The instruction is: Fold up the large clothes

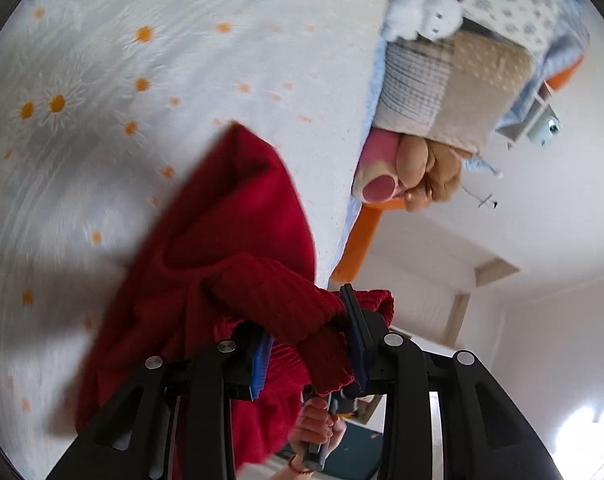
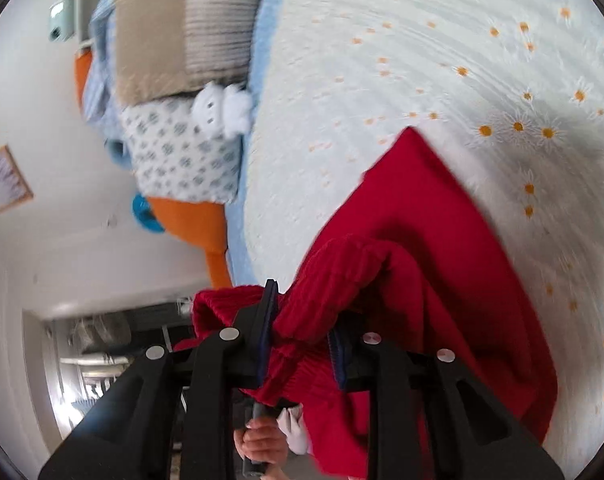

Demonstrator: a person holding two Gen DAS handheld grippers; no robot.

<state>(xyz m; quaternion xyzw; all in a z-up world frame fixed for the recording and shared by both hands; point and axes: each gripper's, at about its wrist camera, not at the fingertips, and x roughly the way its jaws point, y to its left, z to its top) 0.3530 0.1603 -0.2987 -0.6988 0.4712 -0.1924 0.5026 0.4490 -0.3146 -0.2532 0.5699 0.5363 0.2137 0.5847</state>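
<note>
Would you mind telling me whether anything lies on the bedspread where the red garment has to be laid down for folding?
Nothing visible does. The red garment is clamped in both the left gripper and right gripper, and the daisy bedspread beyond it looks bare. The pillows and white plush toy sit at the bed's far end.

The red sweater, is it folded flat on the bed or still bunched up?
Bunched up. The red sweater hangs in rumpled folds from the left gripper and right gripper, draping onto the daisy bedspread.
</note>
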